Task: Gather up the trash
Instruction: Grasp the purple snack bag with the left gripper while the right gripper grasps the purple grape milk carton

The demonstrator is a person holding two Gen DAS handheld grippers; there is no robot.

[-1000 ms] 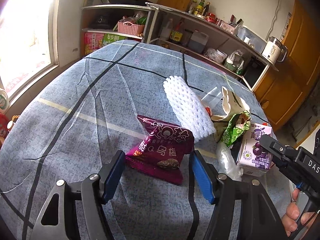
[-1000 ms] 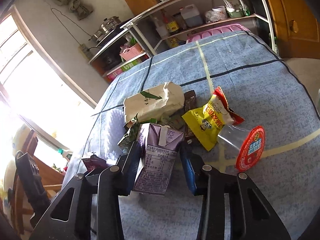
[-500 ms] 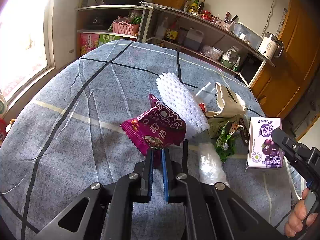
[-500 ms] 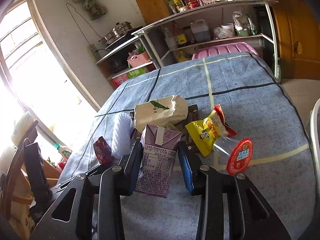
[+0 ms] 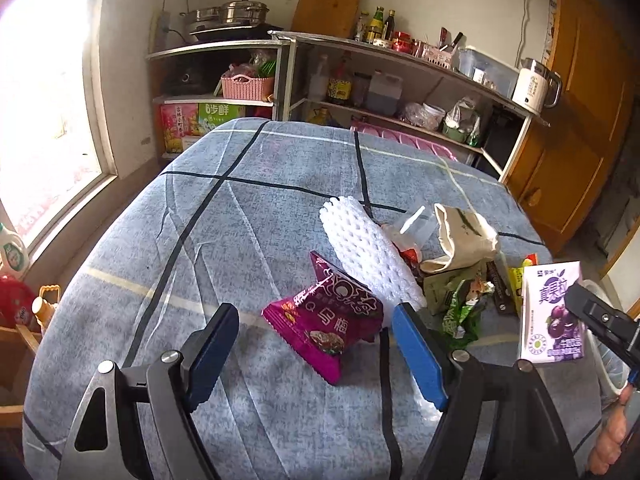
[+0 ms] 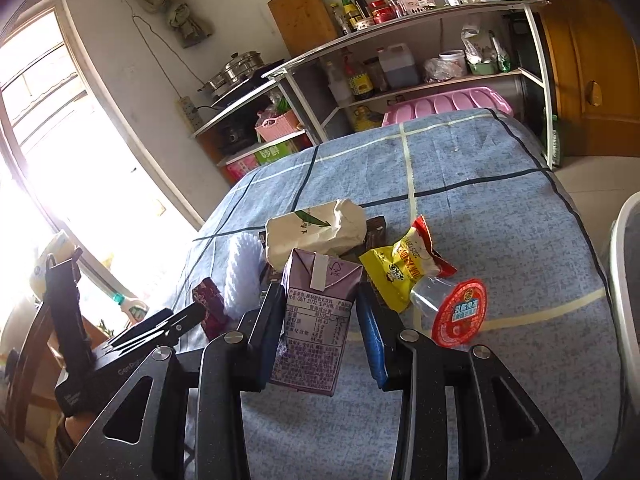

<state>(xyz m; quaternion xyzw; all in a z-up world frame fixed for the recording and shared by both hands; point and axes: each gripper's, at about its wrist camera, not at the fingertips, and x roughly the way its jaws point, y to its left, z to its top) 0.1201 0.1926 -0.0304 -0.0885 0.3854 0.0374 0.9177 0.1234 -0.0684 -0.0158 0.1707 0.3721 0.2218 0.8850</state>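
My left gripper (image 5: 316,340) is open, its blue fingers on either side of a magenta snack bag (image 5: 326,326) that stands tilted on the blue checked tablecloth (image 5: 240,208). My right gripper (image 6: 320,320) is shut on a purple drink carton (image 6: 316,320) and holds it above the cloth; the carton also shows in the left wrist view (image 5: 554,312). Behind lie a white foam net (image 5: 368,252), a beige paper bag (image 6: 316,228), a yellow snack bag (image 6: 400,272), a green wrapper (image 5: 460,308) and a clear cup with a red lid (image 6: 458,312).
Metal shelves (image 5: 360,80) with pots, bottles and a kettle stand behind the table. A window (image 5: 36,100) is at the left, a wooden cabinet (image 5: 580,140) at the right. A white bin rim (image 6: 622,280) stands at the table's right edge.
My left gripper was shut on the magenta bag half a second ago and has now opened; the bag rests on the cloth. My right gripper has lifted the carton a little higher.
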